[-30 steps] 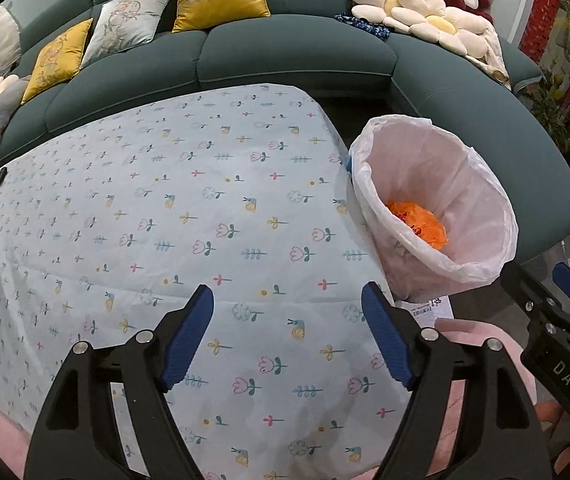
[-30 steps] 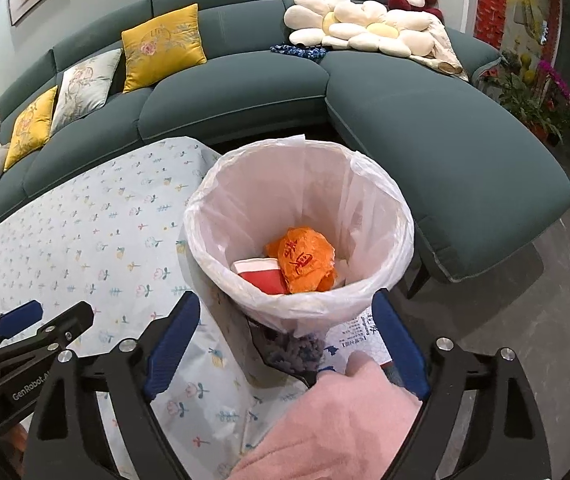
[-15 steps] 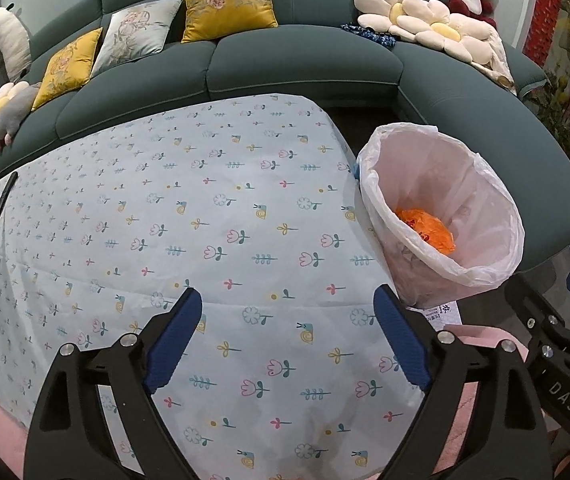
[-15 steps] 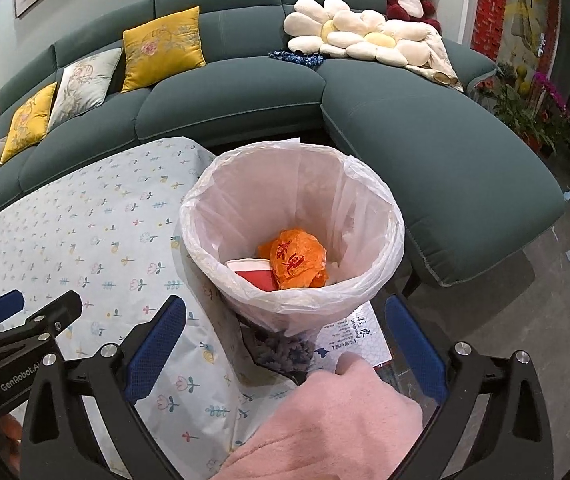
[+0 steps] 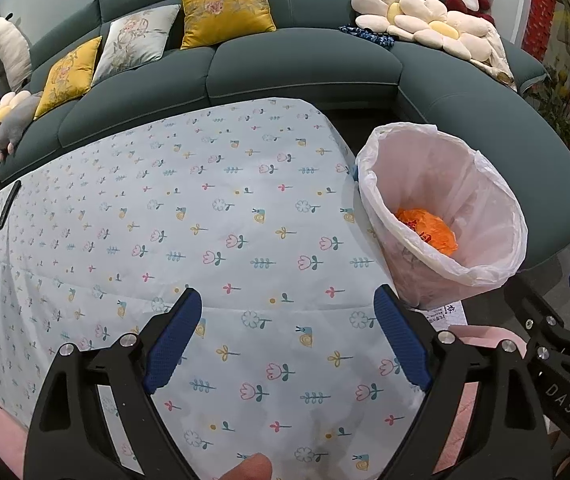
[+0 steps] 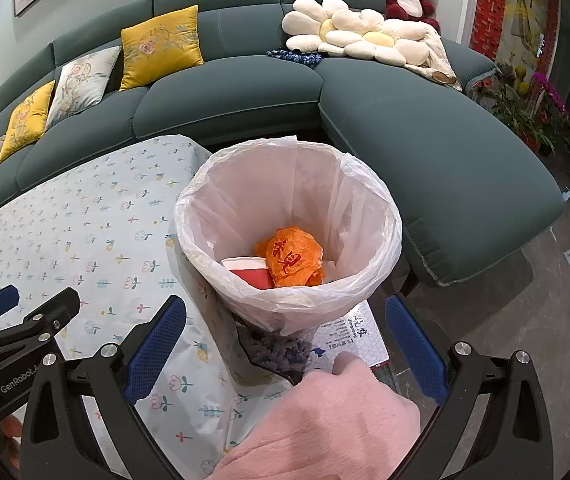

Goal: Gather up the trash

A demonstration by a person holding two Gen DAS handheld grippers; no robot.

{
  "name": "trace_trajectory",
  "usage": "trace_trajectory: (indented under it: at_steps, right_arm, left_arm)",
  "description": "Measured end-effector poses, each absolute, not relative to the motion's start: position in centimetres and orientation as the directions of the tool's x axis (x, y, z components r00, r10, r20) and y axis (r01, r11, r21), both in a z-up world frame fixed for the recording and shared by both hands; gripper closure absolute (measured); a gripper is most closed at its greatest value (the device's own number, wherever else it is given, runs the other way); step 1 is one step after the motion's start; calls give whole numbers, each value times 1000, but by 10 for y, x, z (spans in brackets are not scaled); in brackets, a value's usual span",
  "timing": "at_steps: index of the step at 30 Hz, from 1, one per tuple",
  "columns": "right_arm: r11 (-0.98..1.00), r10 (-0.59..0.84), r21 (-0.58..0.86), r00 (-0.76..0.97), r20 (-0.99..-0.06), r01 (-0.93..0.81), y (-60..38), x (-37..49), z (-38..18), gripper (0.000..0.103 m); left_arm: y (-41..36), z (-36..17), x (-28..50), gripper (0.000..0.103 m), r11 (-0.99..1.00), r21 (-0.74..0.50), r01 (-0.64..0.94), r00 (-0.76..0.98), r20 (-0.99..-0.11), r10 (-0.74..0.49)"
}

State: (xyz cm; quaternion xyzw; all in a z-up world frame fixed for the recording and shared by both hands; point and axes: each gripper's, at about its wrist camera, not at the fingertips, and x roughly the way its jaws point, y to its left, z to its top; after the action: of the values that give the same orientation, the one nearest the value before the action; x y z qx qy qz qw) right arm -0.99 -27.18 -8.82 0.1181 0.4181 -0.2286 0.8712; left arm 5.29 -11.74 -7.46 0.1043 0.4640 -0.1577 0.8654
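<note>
Left claw (image 5: 287, 334): spread wide, empty, above bench (image 5: 189, 216). Right claw (image 6: 285, 340): spread wide, empty, before bin (image 6: 365, 280). Bin, just beside bench: orange wrapper (image 6: 293, 256), red-and-white carton (image 6: 251, 272).

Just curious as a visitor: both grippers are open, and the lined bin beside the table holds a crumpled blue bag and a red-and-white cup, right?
Nearly. The bag in the bin is orange, not blue, as the right wrist view shows. The cup and the open left gripper and right gripper are as you say.

The lined trash bin (image 6: 289, 232) is standing just beside the counter (image 5: 189, 216), blocking its right edge; its mouth is gaping open from above.
</note>
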Motion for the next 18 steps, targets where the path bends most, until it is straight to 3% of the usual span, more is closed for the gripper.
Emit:
trace_trajectory:
  at_steps: [18]
  right_arm:
    - [867,-303,10,544,-782,498,-272,-9,-90,7]
  left_arm:
    - [-121,-73,50,19,925,48,376,531,-830,-172]
